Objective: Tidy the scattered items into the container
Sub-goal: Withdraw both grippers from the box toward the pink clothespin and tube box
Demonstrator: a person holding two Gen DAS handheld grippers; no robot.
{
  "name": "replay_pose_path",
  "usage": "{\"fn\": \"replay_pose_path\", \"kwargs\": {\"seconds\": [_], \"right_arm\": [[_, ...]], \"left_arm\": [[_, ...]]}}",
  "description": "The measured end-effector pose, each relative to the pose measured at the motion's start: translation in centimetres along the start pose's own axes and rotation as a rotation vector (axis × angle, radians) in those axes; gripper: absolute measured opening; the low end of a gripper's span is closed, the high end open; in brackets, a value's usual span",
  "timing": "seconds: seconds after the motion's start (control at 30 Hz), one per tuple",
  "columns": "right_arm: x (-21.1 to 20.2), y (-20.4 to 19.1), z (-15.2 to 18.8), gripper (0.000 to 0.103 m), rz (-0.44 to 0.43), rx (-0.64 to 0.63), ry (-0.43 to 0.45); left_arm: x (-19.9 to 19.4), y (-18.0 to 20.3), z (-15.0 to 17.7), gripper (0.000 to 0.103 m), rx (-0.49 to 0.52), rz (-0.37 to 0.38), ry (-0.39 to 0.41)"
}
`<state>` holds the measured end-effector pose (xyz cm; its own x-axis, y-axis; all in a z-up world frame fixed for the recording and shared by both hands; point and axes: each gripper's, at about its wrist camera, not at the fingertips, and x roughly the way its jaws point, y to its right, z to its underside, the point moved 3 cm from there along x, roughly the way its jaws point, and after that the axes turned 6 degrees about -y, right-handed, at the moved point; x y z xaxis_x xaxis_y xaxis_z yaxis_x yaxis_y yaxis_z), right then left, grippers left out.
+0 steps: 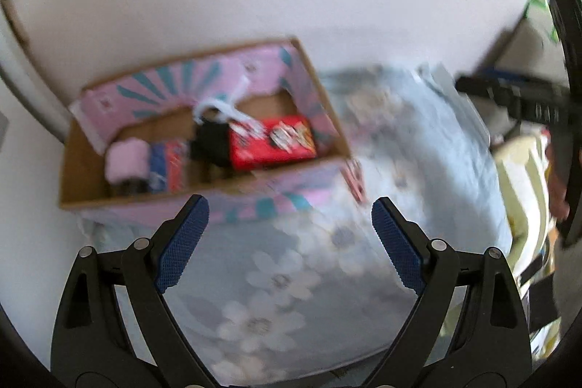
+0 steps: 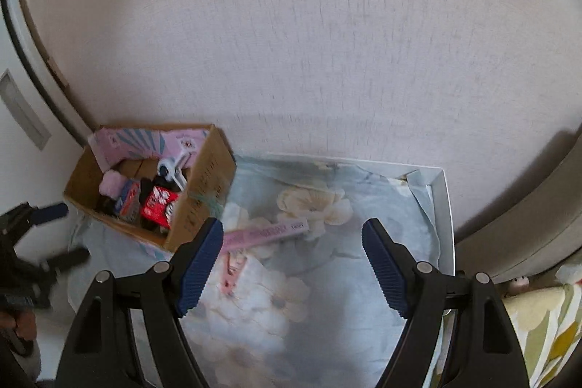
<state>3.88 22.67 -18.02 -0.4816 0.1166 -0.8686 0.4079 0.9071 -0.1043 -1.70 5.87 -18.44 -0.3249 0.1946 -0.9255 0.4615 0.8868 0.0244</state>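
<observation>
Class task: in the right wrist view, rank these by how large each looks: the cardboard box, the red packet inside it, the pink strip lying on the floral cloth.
1. cardboard box, clearly the largest.
2. pink strip and red packet: the strip is longer but thin, the packet partly hidden, so no ranking.

wrist views angled down, sharing box (image 1: 203, 133)

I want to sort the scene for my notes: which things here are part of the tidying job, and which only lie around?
Job: box; pink strip and pink clip lying loose on the cloth; both open grippers, left, right.

Lying about: floral cloth, white tray, yellow cushion.
</observation>
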Motion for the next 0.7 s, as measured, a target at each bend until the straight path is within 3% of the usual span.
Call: {"fn": "replay_pose_path", "kwargs": {"seconds": [0.1, 0.2, 0.33, 0.5, 0.7], "right_arm": [[1.3, 0.3, 0.3, 0.076, -0.037, -0.057, -0.029], [3.2, 0.4, 0.3, 0.076, -0.133, -0.136, -0.085], [5.2, -0.1, 0.1, 0.076, -0.238, -0.339, -0.125], [9.1, -1.1, 0.4, 0.075, -0.272, -0.630, -0.216], [13.5, -1.8, 0.6, 0.069, -0.320, -0.830, -0.297]], "left_arm": [[1.7, 2.3, 1.2, 0.091, 0.014, 0.033, -0.034], [3.1, 4.3, 1.7, 0.091, 0.041, 0.054, -0.041], [5.1, 6.3, 2.1, 0.091, 0.066, 0.077, -0.042], [8.0, 7.8, 1.8, 0.091, 0.037, 0.107, -0.053], [10.9, 8.1, 1.0, 0.090, -0.014, 0.097, -0.042]]}}
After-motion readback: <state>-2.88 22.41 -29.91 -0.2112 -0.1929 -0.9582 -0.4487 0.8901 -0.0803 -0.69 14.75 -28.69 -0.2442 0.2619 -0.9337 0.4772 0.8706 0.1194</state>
